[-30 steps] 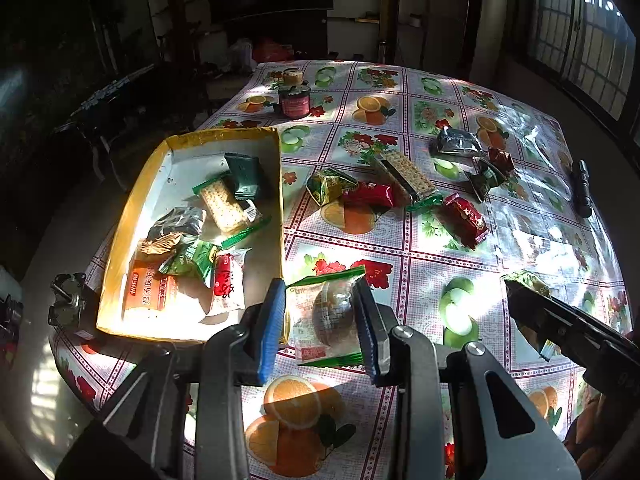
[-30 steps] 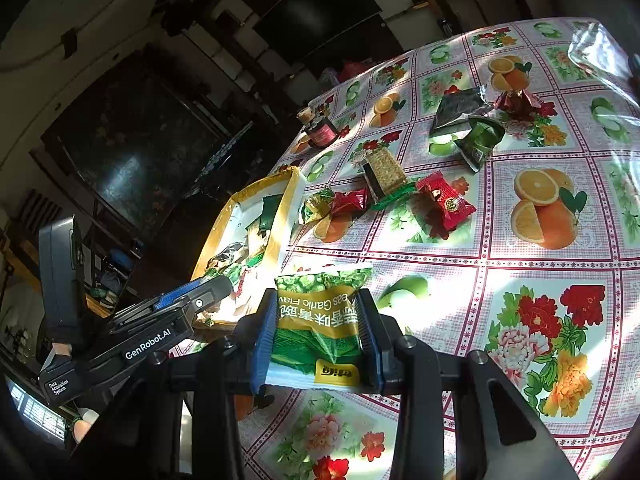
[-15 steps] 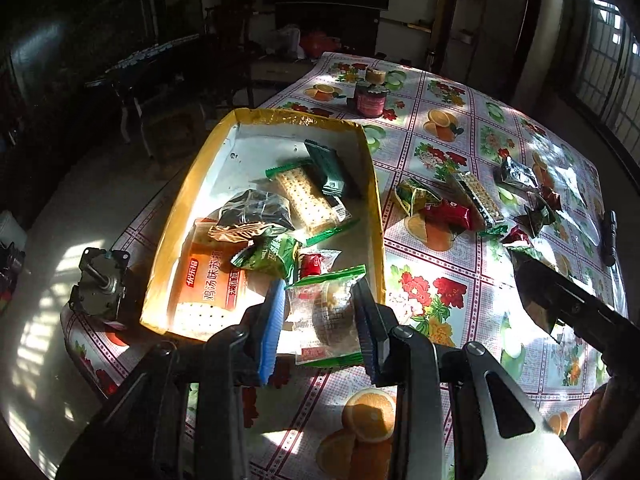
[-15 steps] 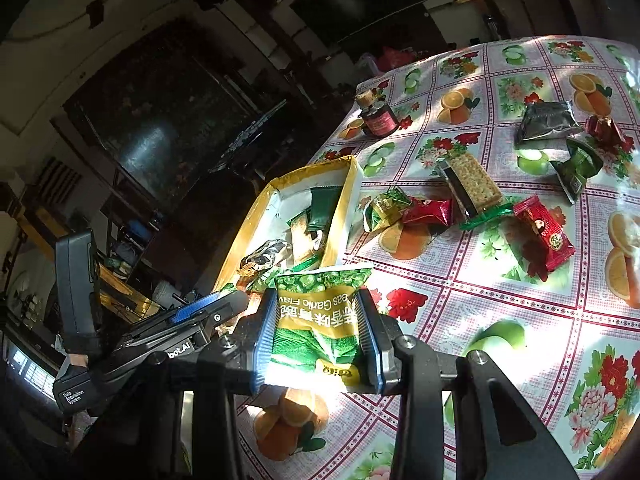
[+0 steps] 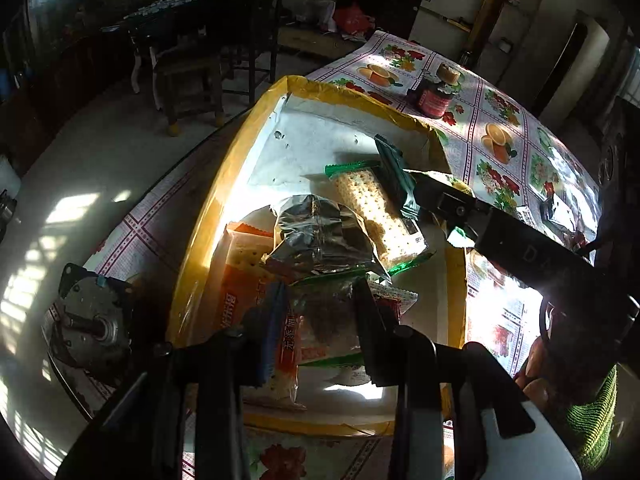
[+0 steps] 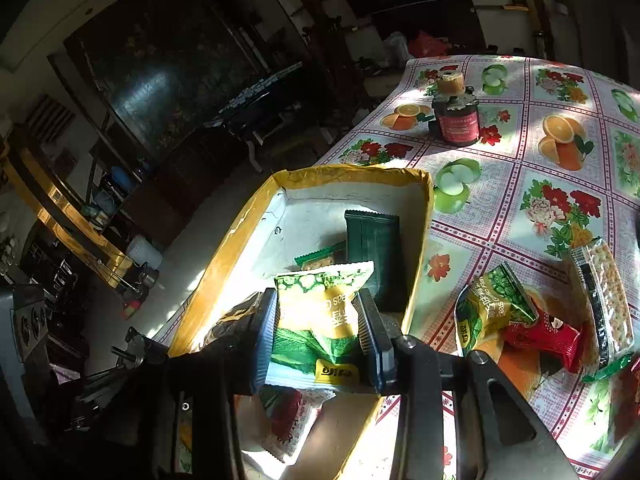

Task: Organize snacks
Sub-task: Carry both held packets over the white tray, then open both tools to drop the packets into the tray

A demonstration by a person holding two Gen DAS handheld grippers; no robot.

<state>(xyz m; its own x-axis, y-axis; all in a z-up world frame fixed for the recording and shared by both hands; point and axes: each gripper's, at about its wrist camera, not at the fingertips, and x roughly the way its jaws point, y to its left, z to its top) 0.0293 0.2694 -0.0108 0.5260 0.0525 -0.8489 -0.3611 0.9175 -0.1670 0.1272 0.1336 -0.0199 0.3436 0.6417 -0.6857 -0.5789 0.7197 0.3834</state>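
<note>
The left gripper (image 5: 320, 316) is clamped on a clear-windowed snack pouch (image 5: 324, 320) with green sealed edges, held low over the near end of the yellow-rimmed tray (image 5: 208, 208). The right gripper (image 6: 318, 320) pinches a green-and-yellow garlic pea packet (image 6: 316, 312), poised above the same tray (image 6: 224, 256).

To finish this step well, each packet wants lowering until it nearly touches the pile, then a gentle opening of the jaws, one hand at a time so the tools do not clash. The bare white floor at twelve o'clock is the better landing place.

Everything here is crinkly film: a crumpled silver foil bag (image 5: 320, 236), a flat cracker sleeve (image 5: 376, 208), a dark green ridged wrapper (image 6: 372, 240). On the glossy fruit-print tablecloth (image 6: 520, 184), at three o'clock, more packets (image 6: 512, 320) wait.
</note>
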